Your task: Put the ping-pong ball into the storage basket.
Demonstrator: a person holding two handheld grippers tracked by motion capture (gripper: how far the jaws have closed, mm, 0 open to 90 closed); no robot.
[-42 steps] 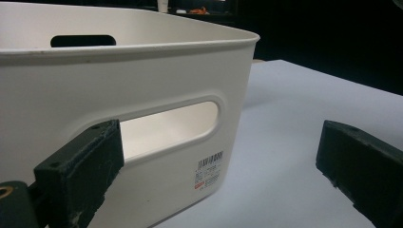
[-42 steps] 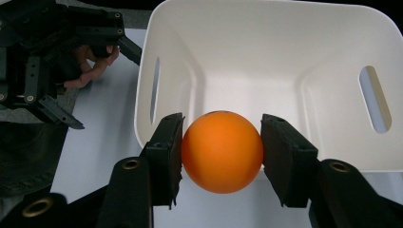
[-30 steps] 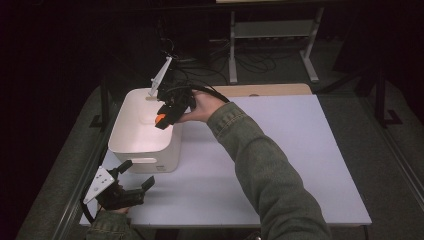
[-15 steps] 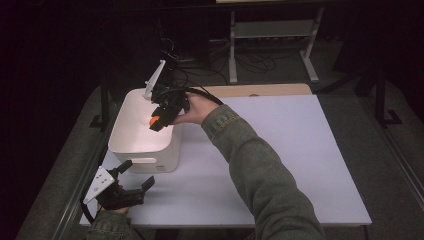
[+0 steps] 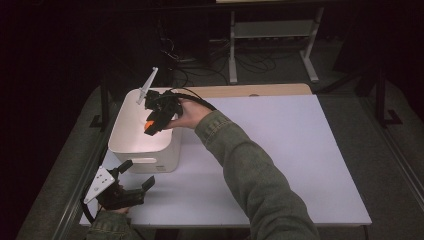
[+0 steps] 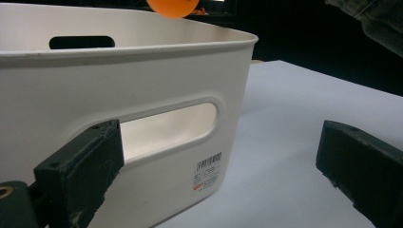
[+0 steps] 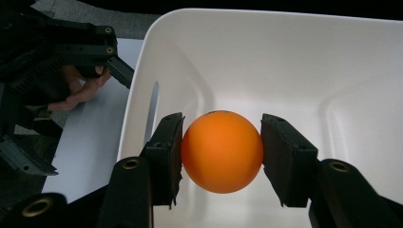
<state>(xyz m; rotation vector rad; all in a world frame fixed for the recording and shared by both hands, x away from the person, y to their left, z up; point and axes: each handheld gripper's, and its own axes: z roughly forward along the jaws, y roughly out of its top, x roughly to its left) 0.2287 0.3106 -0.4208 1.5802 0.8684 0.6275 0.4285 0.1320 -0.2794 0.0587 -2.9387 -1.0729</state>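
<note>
**Orange ball held over the white bin, ready to go in**

My right gripper (image 5: 151, 126) has its jaws clenched on the orange ball (image 7: 222, 151), one pad pressing each side, as the right gripper view shows. The ball hangs inside the mouth of the white bin (image 5: 165, 150), toward its far right side, above the floor and clear of the walls. The bin stands at the near left of the desk (image 5: 280, 165).

I judge this as the placing step: the ball is carried over the bin but not yet let go. The next move calls for lowering it a little closer to the floor and then parting the jaws, so it does not bounce out or roll against the handle slot.

My left gripper (image 5: 131, 176) rests on the desk just near of the bin, jaws released and holding nothing; in the left gripper view they stand wide apart beside the bin's near wall, not touching it.

Against the frame a second ago, my right gripper has come lower and leftward, deeper over the bin, with the ball gripped the same way. My left gripper and the bin have kept their places.
</note>
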